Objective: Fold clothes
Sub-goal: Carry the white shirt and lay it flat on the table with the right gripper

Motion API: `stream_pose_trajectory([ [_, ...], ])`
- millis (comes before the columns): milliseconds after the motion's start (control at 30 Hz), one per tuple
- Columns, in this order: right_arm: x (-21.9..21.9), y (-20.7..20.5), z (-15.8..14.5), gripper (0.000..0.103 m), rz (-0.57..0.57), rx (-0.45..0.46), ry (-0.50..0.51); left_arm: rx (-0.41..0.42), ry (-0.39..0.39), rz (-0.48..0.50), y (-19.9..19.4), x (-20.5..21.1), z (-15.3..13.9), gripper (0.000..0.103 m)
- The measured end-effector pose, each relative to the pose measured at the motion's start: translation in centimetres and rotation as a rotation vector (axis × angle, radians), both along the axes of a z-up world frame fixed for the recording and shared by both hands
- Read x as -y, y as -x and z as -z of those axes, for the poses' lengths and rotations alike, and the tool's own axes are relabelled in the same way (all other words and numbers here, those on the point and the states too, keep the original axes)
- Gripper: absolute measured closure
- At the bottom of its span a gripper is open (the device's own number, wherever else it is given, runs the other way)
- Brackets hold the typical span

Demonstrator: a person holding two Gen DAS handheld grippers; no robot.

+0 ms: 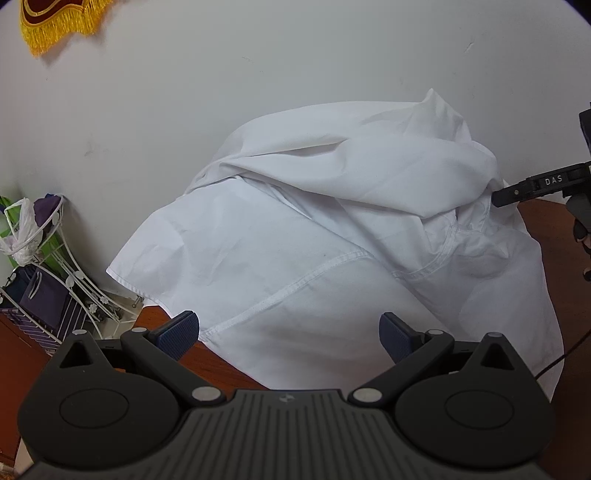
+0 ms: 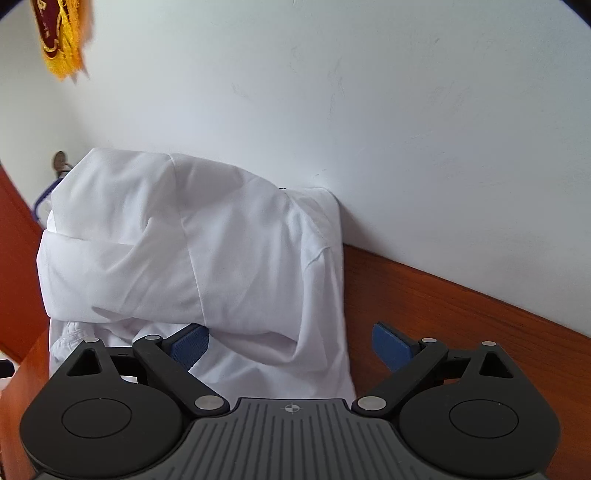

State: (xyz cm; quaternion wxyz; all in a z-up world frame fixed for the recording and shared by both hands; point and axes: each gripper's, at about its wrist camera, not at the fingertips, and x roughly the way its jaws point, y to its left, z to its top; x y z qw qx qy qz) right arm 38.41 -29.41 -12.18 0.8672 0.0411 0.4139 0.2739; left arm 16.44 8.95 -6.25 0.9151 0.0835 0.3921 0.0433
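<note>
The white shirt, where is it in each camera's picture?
Left wrist: the white shirt fills the middle, heaped on the wooden table.
Right wrist: the white shirt sits left of centre, against the wall.
Shared landmark: the gold-fringed red banner, top left in both.

- The big white cloth garment (image 1: 295,236) looks soft, thin and matt, with stitched seams.
- The reddish-brown wooden table (image 2: 443,306) is smooth and a bit shiny.
- The black plastic left gripper (image 1: 289,334) is matt; its blue pads (image 1: 177,334) look bumpy.
</note>
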Motion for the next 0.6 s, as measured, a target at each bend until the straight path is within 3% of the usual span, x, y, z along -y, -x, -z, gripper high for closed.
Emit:
stream_pose_trajectory([
  [33,-0.1,-0.3,0.3,0.01,-0.016,-0.007,-0.008,-0.001,-0.001,-0.003,0.0,0.0,0.0,0.0],
  [133,-0.4,-0.2,0.9,0.034,-0.033,-0.042,-0.039,0.002,-0.007,-0.014,0.0,0.0,-0.2,0.0],
  [200,-0.5,-0.1,1.3,0.063,-0.043,-0.066,-0.06,0.005,-0.012,-0.017,0.0,0.0,-0.5,0.0],
  [267,-0.3,0.6,1.1,0.081,-0.028,-0.082,-0.073,0.012,-0.017,-0.019,0.2,0.2,-0.8,0.0],
  [400,0.5,4.2,-0.4,0.089,0.015,-0.051,-0.074,0.033,-0.021,-0.014,0.6,0.6,-1.6,0.0],
  [600,3.1,12.6,-3.7,0.091,0.135,0.021,-0.063,0.058,-0.025,0.014,1.5,1.7,-2.6,0.0],
])
